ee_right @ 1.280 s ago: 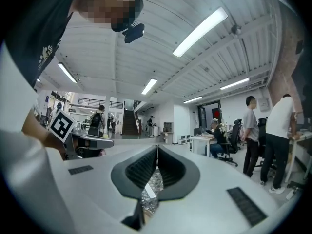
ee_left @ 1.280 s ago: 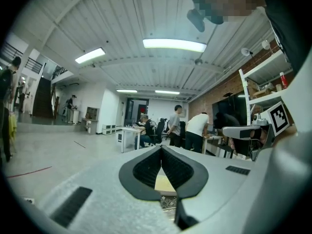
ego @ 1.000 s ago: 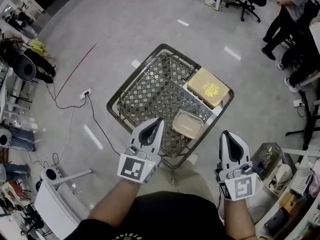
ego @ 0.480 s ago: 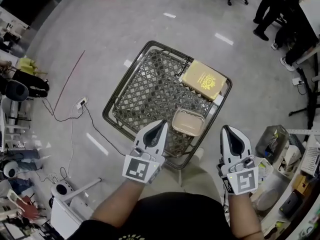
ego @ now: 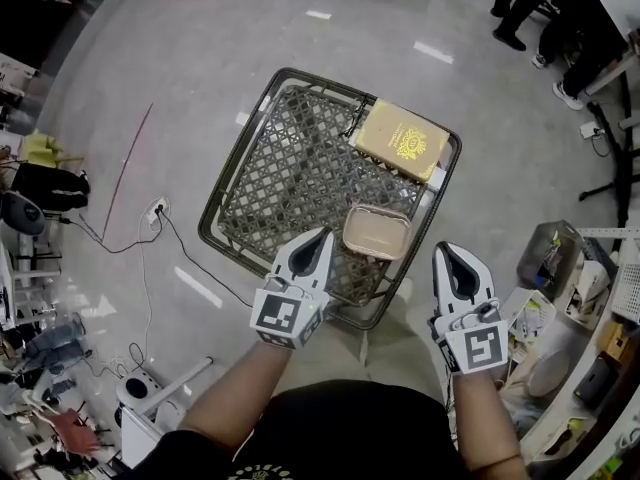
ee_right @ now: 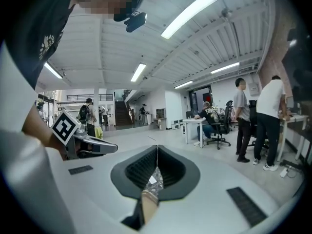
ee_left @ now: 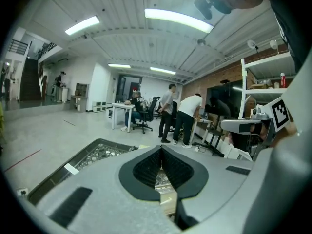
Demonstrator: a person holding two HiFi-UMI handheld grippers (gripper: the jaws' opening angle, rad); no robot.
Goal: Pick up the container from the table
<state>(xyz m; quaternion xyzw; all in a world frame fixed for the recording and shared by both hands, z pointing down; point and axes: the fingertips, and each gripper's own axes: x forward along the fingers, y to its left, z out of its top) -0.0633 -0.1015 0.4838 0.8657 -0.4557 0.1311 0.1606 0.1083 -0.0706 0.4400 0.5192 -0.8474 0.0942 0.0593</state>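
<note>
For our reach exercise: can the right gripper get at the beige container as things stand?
Probably yes: the right gripper is close beside the container, nothing between them, though its shut jaws would need opening first.

Bare mesh table (ego: 290, 168) lies left of container (ego: 376, 232); yellow box (ego: 402, 140) just beyond.

The container (ego: 376, 231) is a shallow, rectangular tray with rounded corners. Its colour is pale beige, with a lighter rim around a plain tan interior. It has an open top, which faces up. It sits upright and flat on the dark lattice top of the bench (ego: 290, 158). In the head view, its long axis runs roughly from 9 o'clock to 3 o'clock, turned slightly clockwise. It lies at about 4 o'clock from the bench centre, close to the near rim. A flat gold box (ego: 400, 140) lies at about 1 o'clock from it, near but apart.
</note>
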